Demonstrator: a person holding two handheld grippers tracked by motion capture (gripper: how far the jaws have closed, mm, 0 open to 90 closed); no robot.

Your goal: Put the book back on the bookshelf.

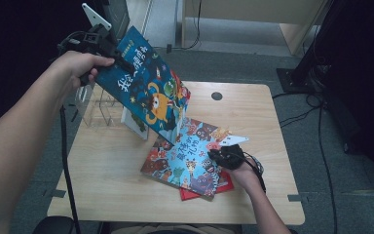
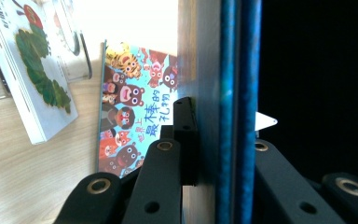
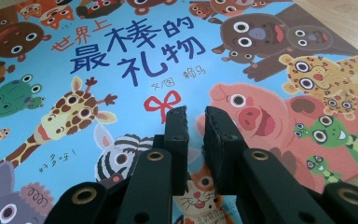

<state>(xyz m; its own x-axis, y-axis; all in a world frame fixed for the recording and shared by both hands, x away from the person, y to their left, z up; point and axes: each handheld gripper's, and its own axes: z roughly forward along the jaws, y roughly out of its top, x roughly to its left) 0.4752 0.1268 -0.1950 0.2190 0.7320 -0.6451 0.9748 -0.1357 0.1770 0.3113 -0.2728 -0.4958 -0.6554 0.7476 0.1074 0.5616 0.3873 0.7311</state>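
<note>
The left gripper [image 1: 119, 61] is clamped on the upper edge of a dark blue picture book [image 1: 148, 92] and holds it tilted in the air over the back left part of the wooden table [image 1: 107, 165]. In the left gripper view the jaws press on both faces of this thin hard cover [image 2: 235, 93], seen edge-on. The book's lower corner hangs just above the stack at the table's middle.

That stack has two books: a light blue animal book [image 1: 187, 156] lies flat on top, and a red book [image 1: 224, 185] shows only at its near corner underneath. The right gripper [image 1: 224, 156] rests at the right edge of the animal book; in the right gripper view its jaws [image 3: 196, 135] stand nearly together over the glossy cover [image 3: 121, 60], with a narrow gap and nothing between them (whether the tips touch the cover I cannot tell).

Behind the raised book stands a clear plastic rack [image 1: 97, 105] with upright dividers, and a white caterpillar book [image 1: 134, 122] leans beside it on its edge. So four books in all, all flat rectangles with printed covers. The tabletop is pale wood grain with rounded corners and one round cable hole [image 1: 216, 96] at the back. Black cables [image 1: 316, 112] lie on the grey floor to the right.
</note>
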